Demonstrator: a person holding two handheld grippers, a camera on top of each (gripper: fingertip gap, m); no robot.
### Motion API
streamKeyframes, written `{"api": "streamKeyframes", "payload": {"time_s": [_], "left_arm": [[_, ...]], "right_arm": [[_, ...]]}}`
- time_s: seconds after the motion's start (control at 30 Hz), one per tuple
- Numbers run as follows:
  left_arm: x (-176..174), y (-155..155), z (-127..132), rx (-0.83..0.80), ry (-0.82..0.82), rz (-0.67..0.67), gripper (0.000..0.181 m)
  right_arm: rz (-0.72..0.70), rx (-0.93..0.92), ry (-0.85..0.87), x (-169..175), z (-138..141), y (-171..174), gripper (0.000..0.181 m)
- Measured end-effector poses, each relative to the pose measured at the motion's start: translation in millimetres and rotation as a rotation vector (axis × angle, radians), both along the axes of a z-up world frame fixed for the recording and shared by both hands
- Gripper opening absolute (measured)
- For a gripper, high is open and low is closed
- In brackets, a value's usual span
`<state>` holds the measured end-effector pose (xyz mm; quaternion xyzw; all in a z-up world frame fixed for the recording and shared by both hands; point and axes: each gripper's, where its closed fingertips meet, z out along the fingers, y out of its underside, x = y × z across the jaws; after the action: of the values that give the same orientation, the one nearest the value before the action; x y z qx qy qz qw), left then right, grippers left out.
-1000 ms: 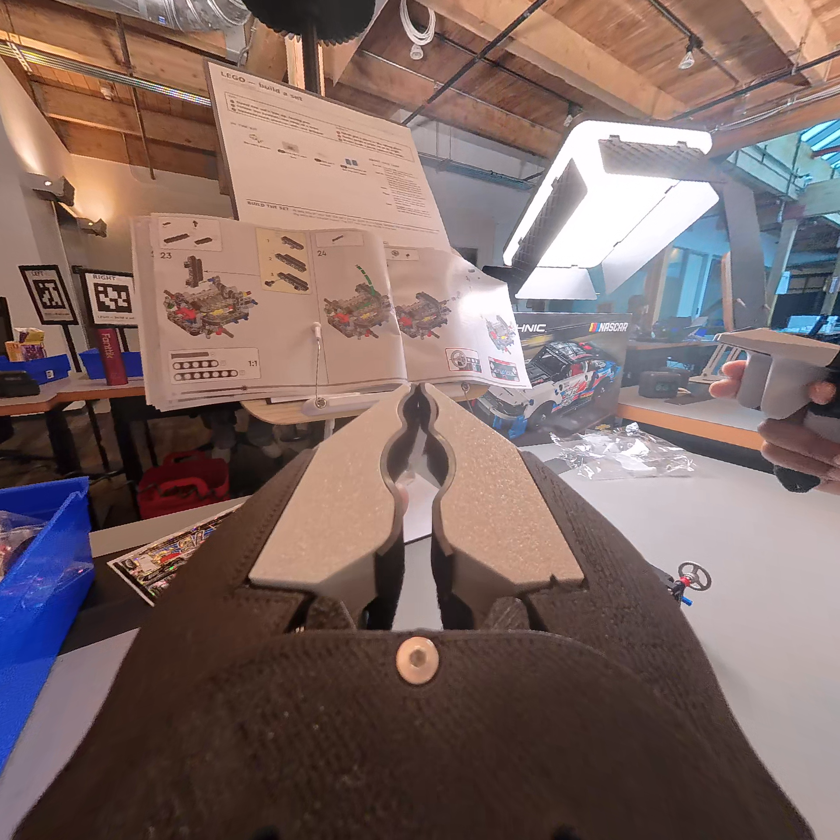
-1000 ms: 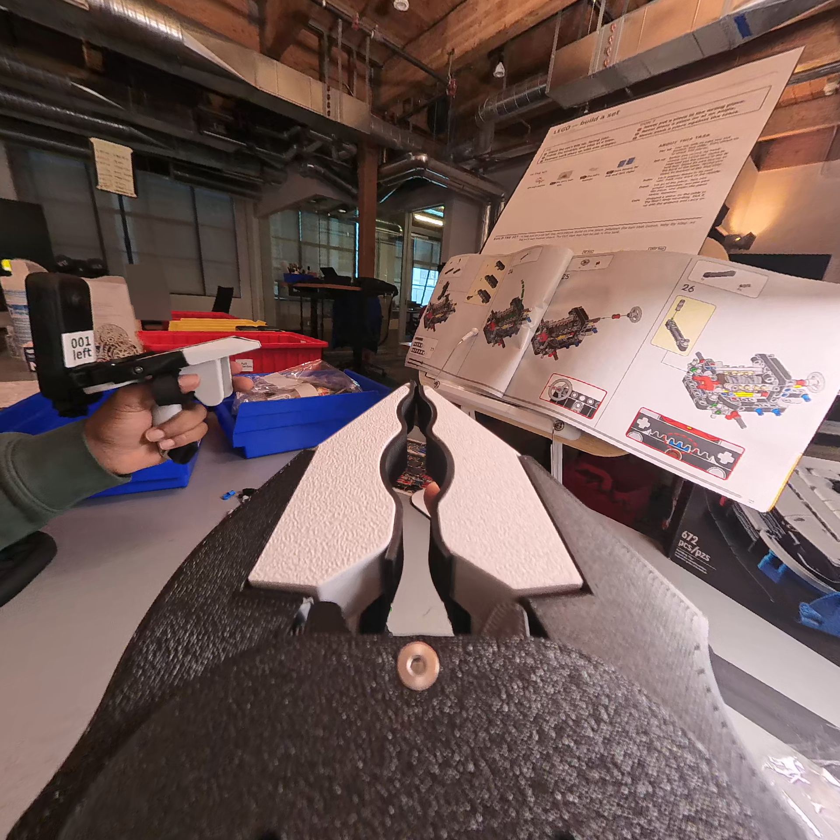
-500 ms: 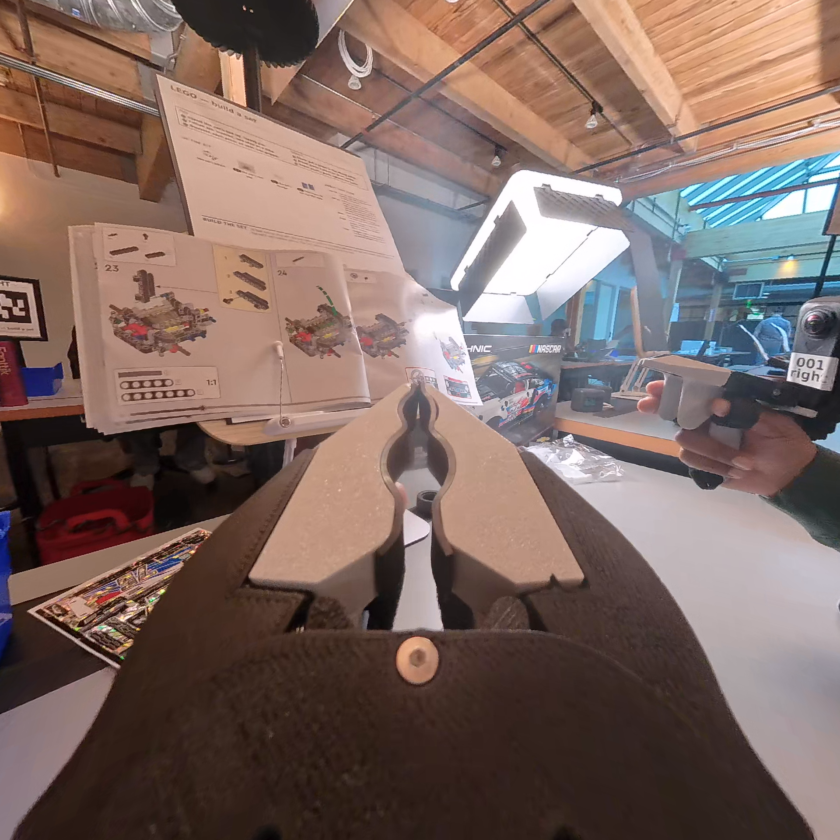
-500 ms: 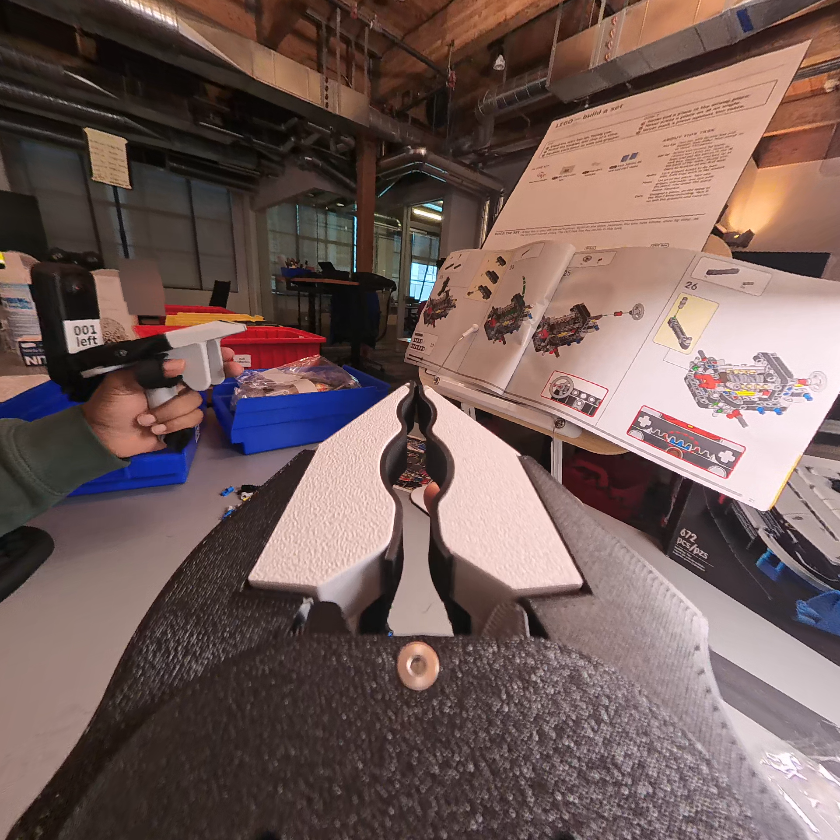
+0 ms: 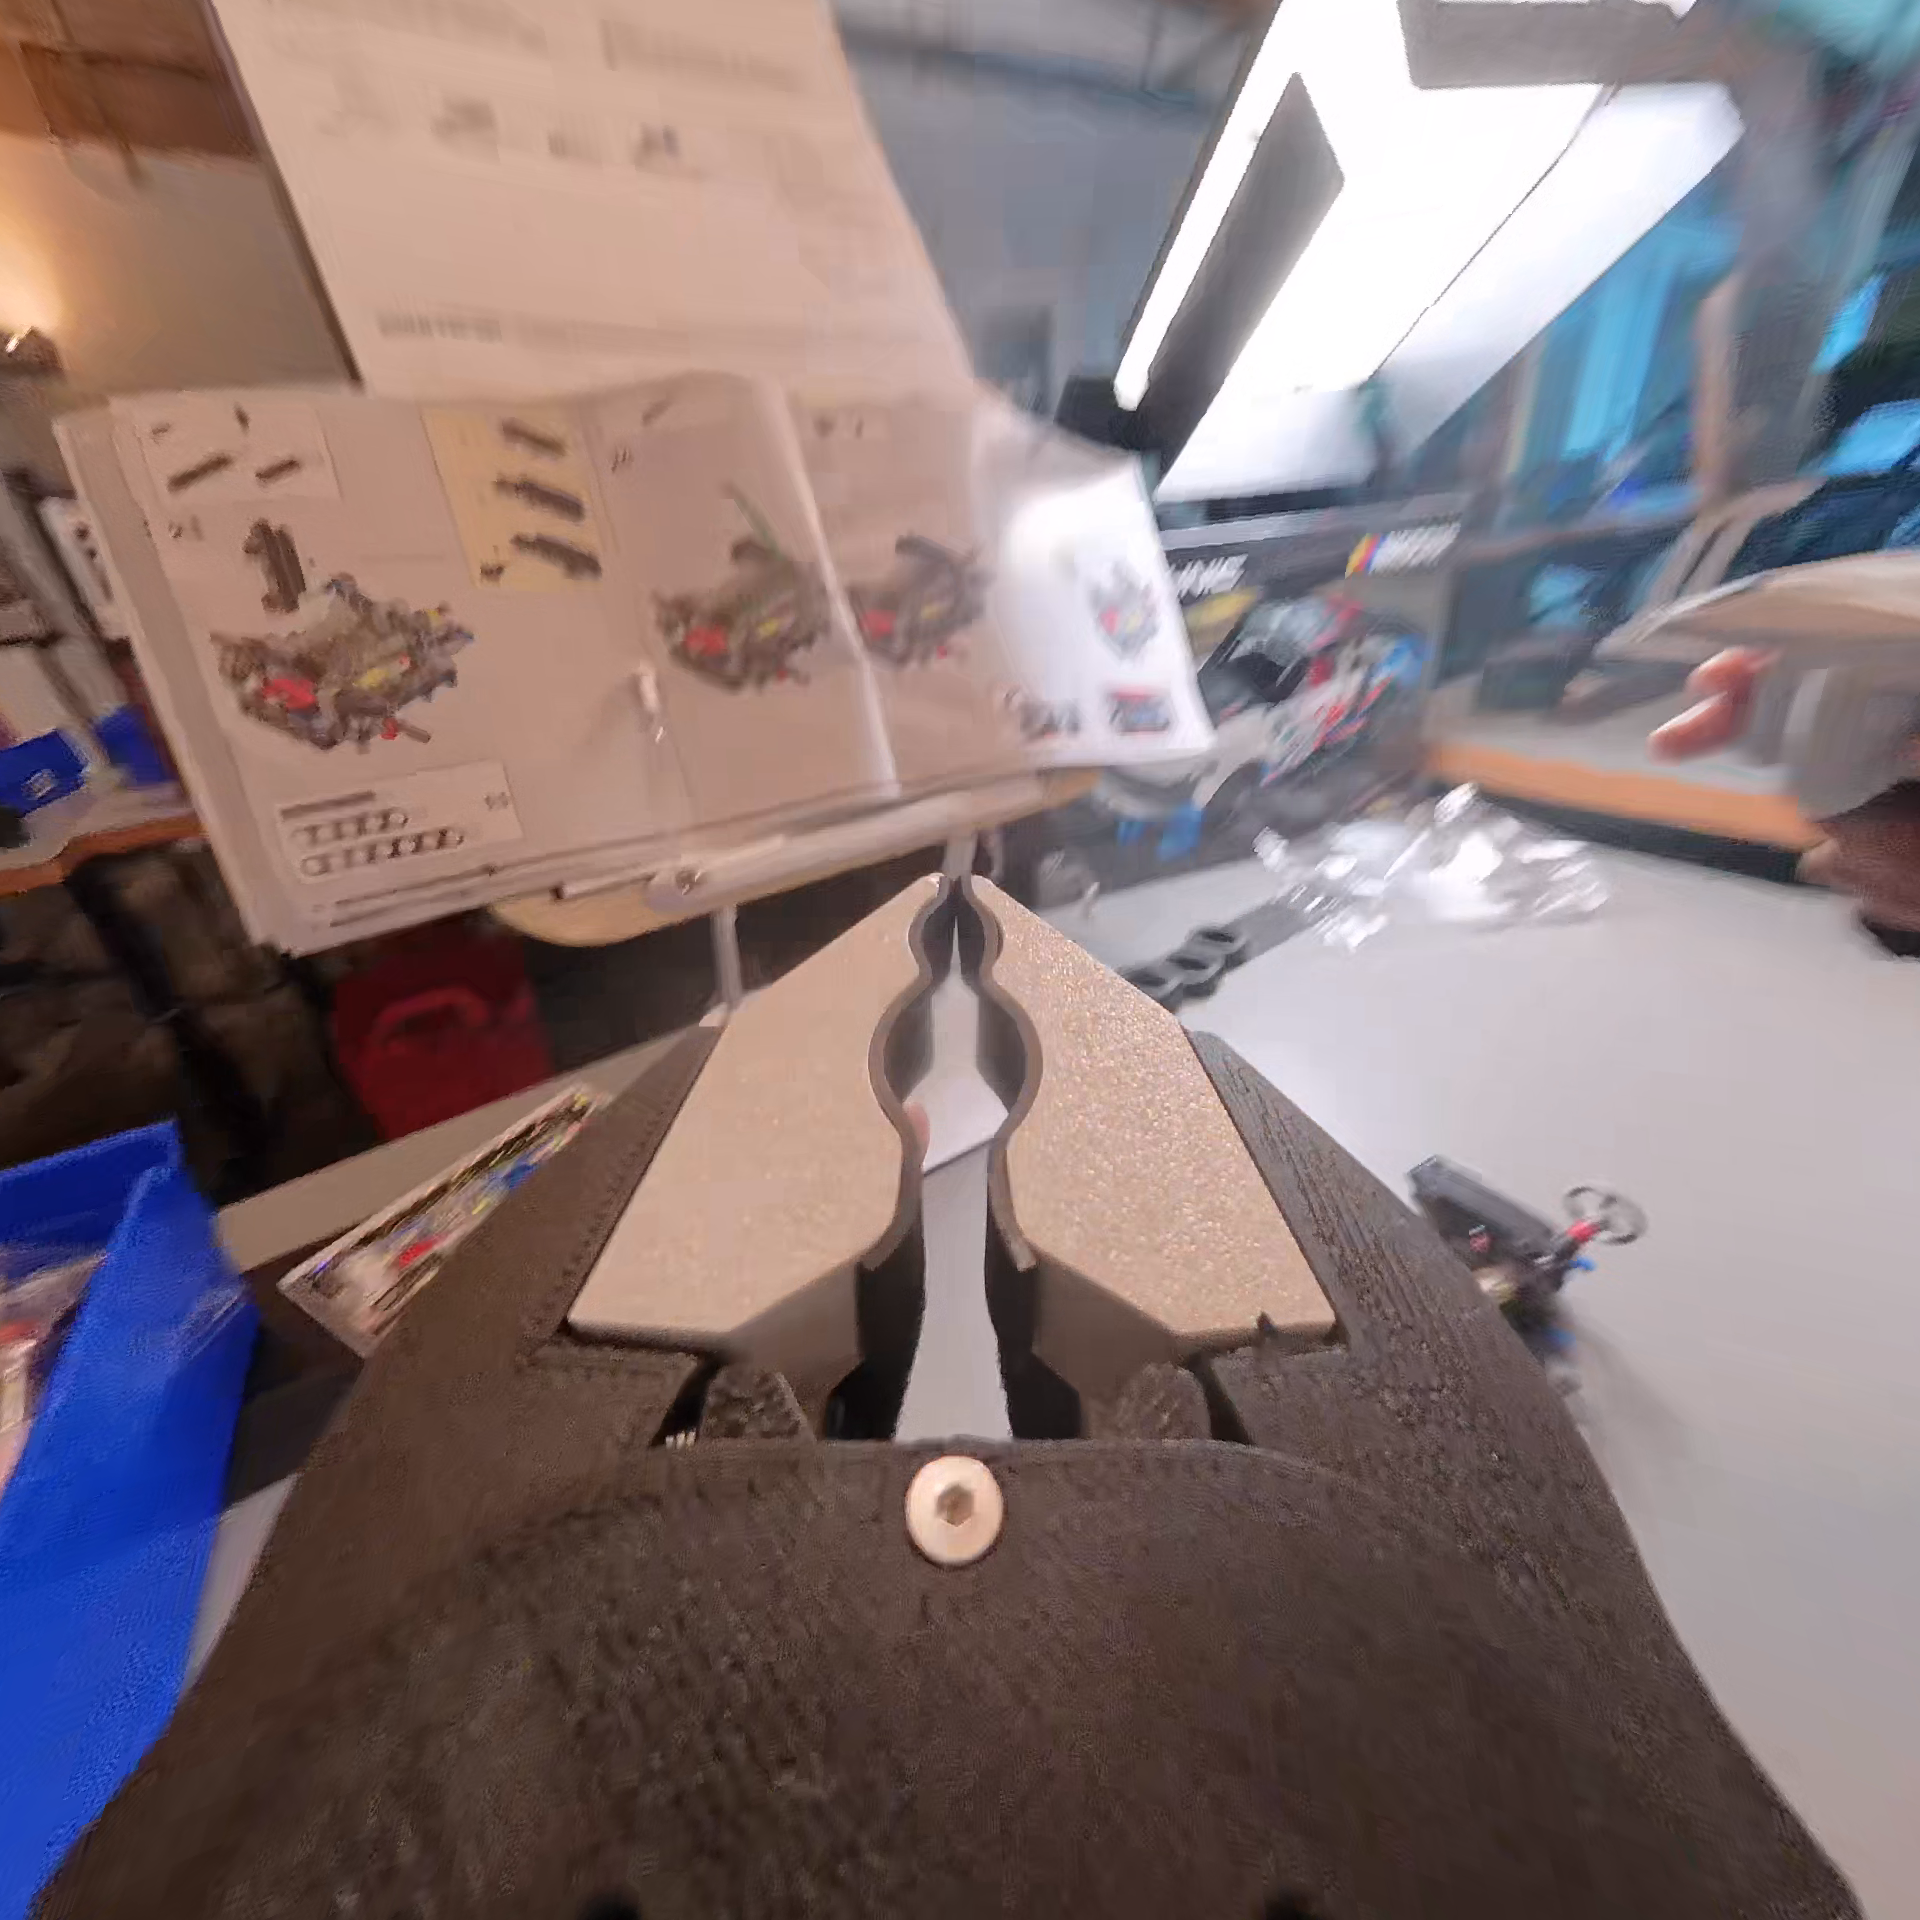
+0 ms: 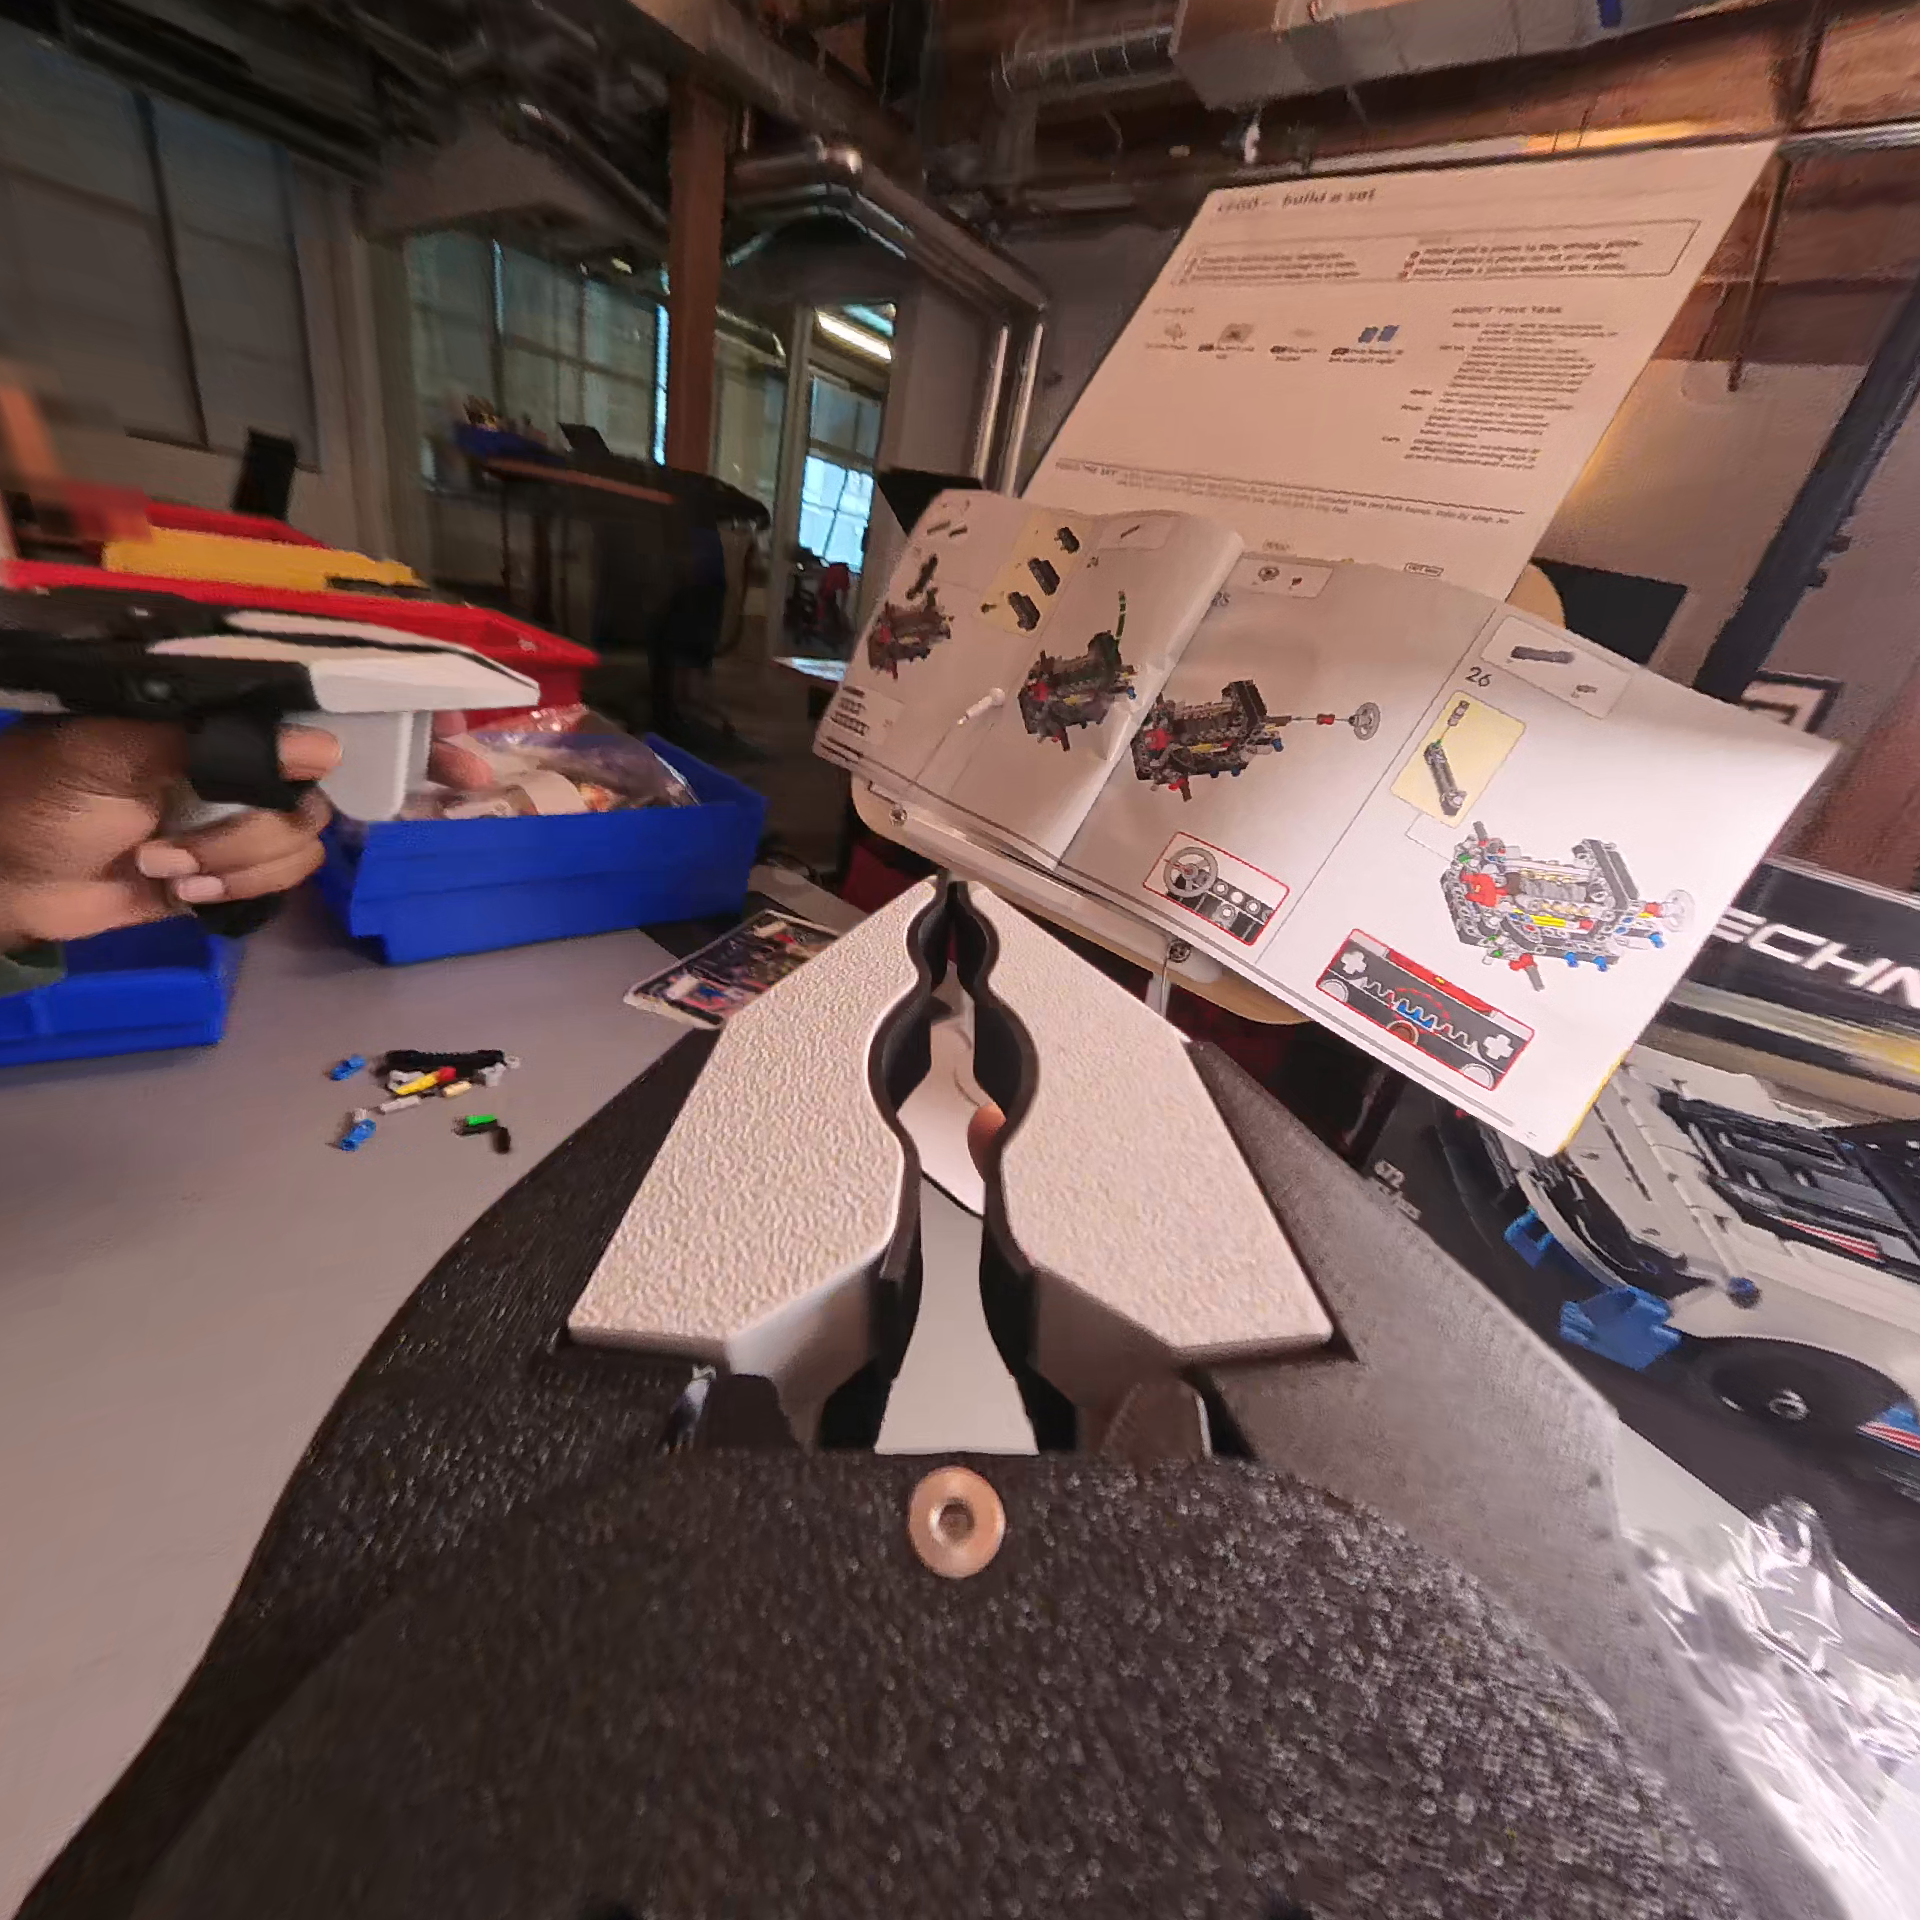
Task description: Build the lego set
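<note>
Both cameras have dipped since half a second ago: the ceiling that filled the top of each view is mostly gone and more tabletop (image 6: 187, 1299) shows. The left view has swung back leftward and is smeared with motion blur, so the blue bin (image 5: 94, 1382) is back at its near-left edge and the half-built lego model (image 5: 1507, 1242) has reappeared on the right. In the right view a small scatter of loose pieces (image 6: 431, 1086) now sits clearly on the grey surface, where before you only caught a hint of it.

Room-wise, the tabletop is mostly bare grey between the loose pieces on the left and the model on the right. The far edge is crowded: the booklet (image 6: 1299, 790) on its stand overhangs it, the sticker sheet (image 6: 732, 961) lies near that edge, two more blue bins (image 6: 540, 873) sit far left, and the set box (image 5: 1330, 634) stands beyond. Crinkled plastic bags (image 5: 1434, 862) lie far right.

Left claw (image 5: 954, 894): tips pressed together, nothing between them, hanging above the tabletop and touching nothing. Right claw (image 6: 948, 896): same deal, closed and empty, pointing toward the booklet stand. Each one shows up at the edge of the other's view, held in a hand (image 6: 135, 831).
</note>
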<state>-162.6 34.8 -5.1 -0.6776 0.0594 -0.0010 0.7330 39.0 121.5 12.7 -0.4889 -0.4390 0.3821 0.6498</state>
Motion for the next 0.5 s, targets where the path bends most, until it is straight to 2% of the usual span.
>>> {"api": "streamKeyframes", "payload": {"time_s": [0.1, 0.17, 0.23, 0.37, 0.43, 0.5], "left_arm": [[-15, 26, -29, -0.19, 0.067, 0.131, 0.0], [-25, 40, -44, -0.255, 0.11, 0.222, 0.0], [-33, 48, -58, -0.273, 0.161, 0.31, 0.0], [-27, 50, -97, -0.321, 0.14, 0.298, 0.0], [-32, 46, -114, -0.364, 0.119, 0.293, 0.0], [-39, 43, -126, -0.386, 0.094, 0.272, 0.0]], "right_arm": [[-0.087, 0.016, -0.139, -21, -14, 10, 0.0], [-0.209, -0.019, -0.244, -32, -34, 29, 0.0], [-0.328, -0.058, -0.278, -38, -53, 47, 0.0], [-0.266, -0.093, -0.389, -53, -101, 42, 0.004], [-0.188, -0.092, -0.437, -54, -117, 36, 0.018], [-0.046, -0.105, -0.494, -55, -131, 24, 0.035]]}}
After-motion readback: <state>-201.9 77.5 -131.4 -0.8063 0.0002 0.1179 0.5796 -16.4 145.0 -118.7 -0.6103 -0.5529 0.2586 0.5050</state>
